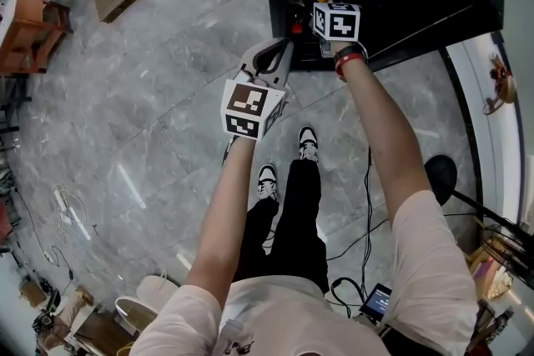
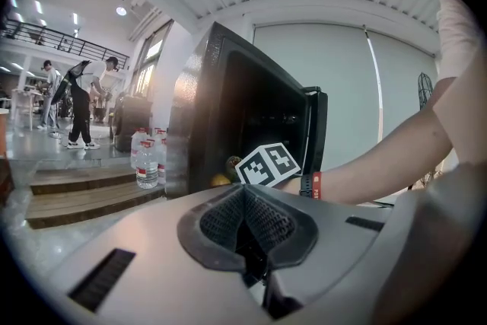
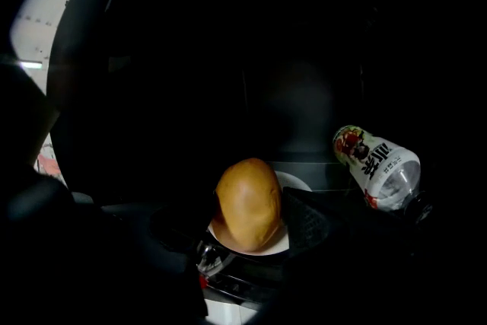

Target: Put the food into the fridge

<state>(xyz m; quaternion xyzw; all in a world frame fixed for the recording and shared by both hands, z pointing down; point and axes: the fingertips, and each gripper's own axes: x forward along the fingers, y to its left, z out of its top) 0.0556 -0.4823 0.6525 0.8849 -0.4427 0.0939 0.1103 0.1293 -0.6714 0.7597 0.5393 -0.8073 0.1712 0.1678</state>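
Right gripper (image 3: 247, 224) clamping mango (image 3: 247, 198), bottle (image 3: 377, 166) lying nearby

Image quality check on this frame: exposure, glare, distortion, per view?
Head view: evenly lit, with fisheye curvature toward the edges; the fridge interior reads near black. Left gripper view: bright, with a warm sheen on the fridge side and a soft near foreground. Right gripper view: badly underexposed; only the orange fruit and the bottle show.

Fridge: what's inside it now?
A labelled bottle lying on its side, and a yellow-brown fruit in the jaws of the right gripper. The rest is too dark to see.
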